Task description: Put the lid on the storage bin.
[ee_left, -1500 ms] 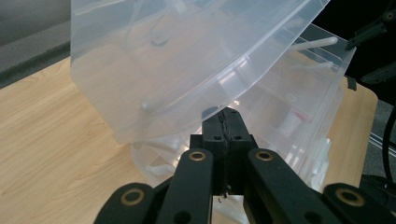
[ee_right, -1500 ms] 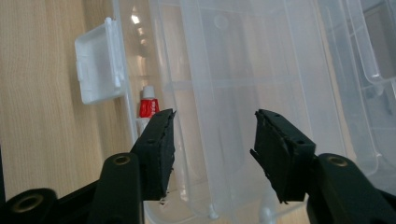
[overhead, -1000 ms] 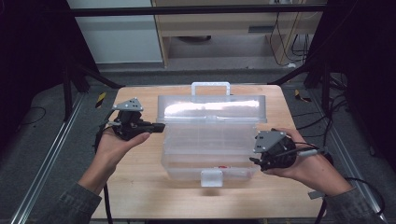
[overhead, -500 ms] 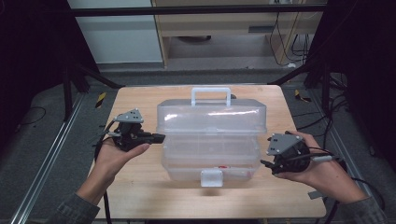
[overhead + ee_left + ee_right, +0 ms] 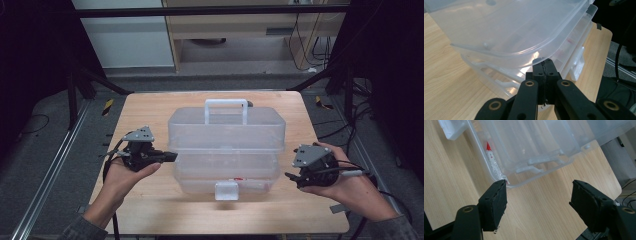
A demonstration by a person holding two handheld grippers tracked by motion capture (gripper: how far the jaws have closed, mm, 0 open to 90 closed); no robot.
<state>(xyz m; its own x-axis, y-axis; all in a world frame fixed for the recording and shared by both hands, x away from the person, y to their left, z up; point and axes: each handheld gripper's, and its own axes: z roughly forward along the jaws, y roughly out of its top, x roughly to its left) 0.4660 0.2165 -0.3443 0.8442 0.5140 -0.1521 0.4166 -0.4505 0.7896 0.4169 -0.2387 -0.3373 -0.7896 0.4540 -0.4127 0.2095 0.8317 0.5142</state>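
Note:
A clear plastic toolbox [image 5: 227,147] with a white handle [image 5: 226,106] and a white front latch [image 5: 226,190] stands in the middle of the wooden table [image 5: 150,112]. My left gripper [image 5: 171,156] is shut with nothing in it, its tip at the box's left side. In the left gripper view the closed jaws [image 5: 545,63] sit just under the rim of the lid [image 5: 506,32]. My right gripper [image 5: 291,177] is open and a little apart from the box's right end. In the right gripper view its pads [image 5: 496,195] frame bare table beside the box corner [image 5: 506,182]. A small red-marked item [image 5: 490,155] lies inside.
Bare wood runs along the table's front edge and on both sides of the box. Dark frame posts, rails and cables [image 5: 350,125] surround the table on the floor. A cabinet [image 5: 235,30] stands behind it.
The box's lid has come down from a raised, tilted position. My right hand has drawn away to the right of the box. My left hand has sunk slightly at the left side.

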